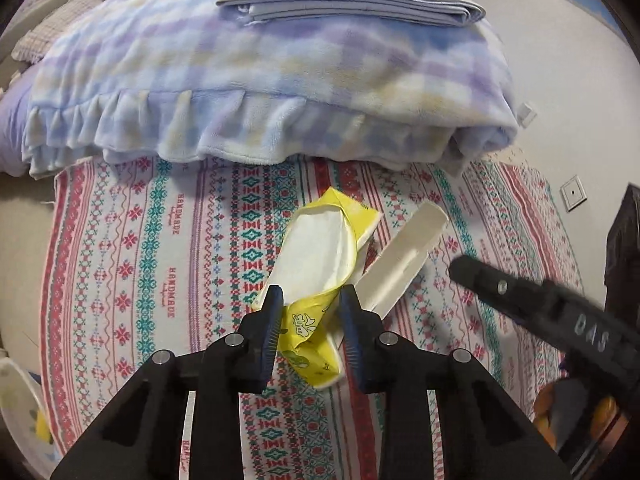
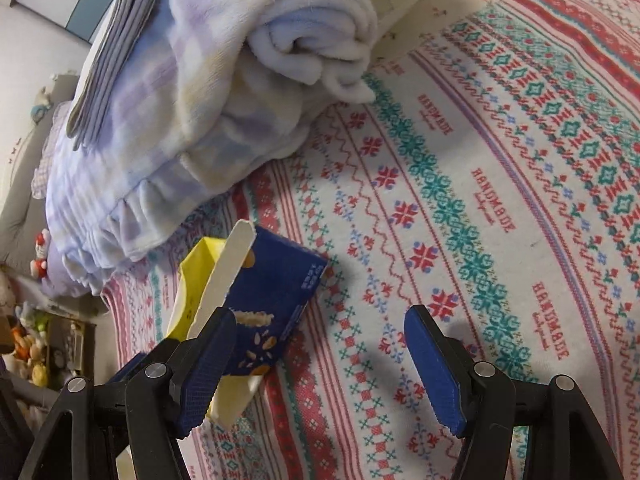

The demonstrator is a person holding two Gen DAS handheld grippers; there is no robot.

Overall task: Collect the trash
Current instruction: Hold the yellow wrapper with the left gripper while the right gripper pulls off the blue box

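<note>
A torn yellow wrapper (image 1: 316,272) with a white inside lies on the patterned bedspread (image 1: 140,260). A flattened carton lies beside it, white inside (image 1: 404,256) and dark blue outside (image 2: 276,300). My left gripper (image 1: 310,312) straddles the wrapper's near end, fingers close on both sides but not clamped. My right gripper (image 2: 320,364) is wide open and empty, hovering just right of the carton; its left finger (image 2: 208,376) overlaps the carton's edge. The right gripper also shows in the left wrist view (image 1: 532,308).
A folded fleece blanket (image 1: 260,80) with a folded grey sheet (image 1: 352,4) on top lies at the back of the bed. Soft toys (image 2: 36,344) stand by the floor at left. A dark cabinet (image 1: 624,248) stands at the right.
</note>
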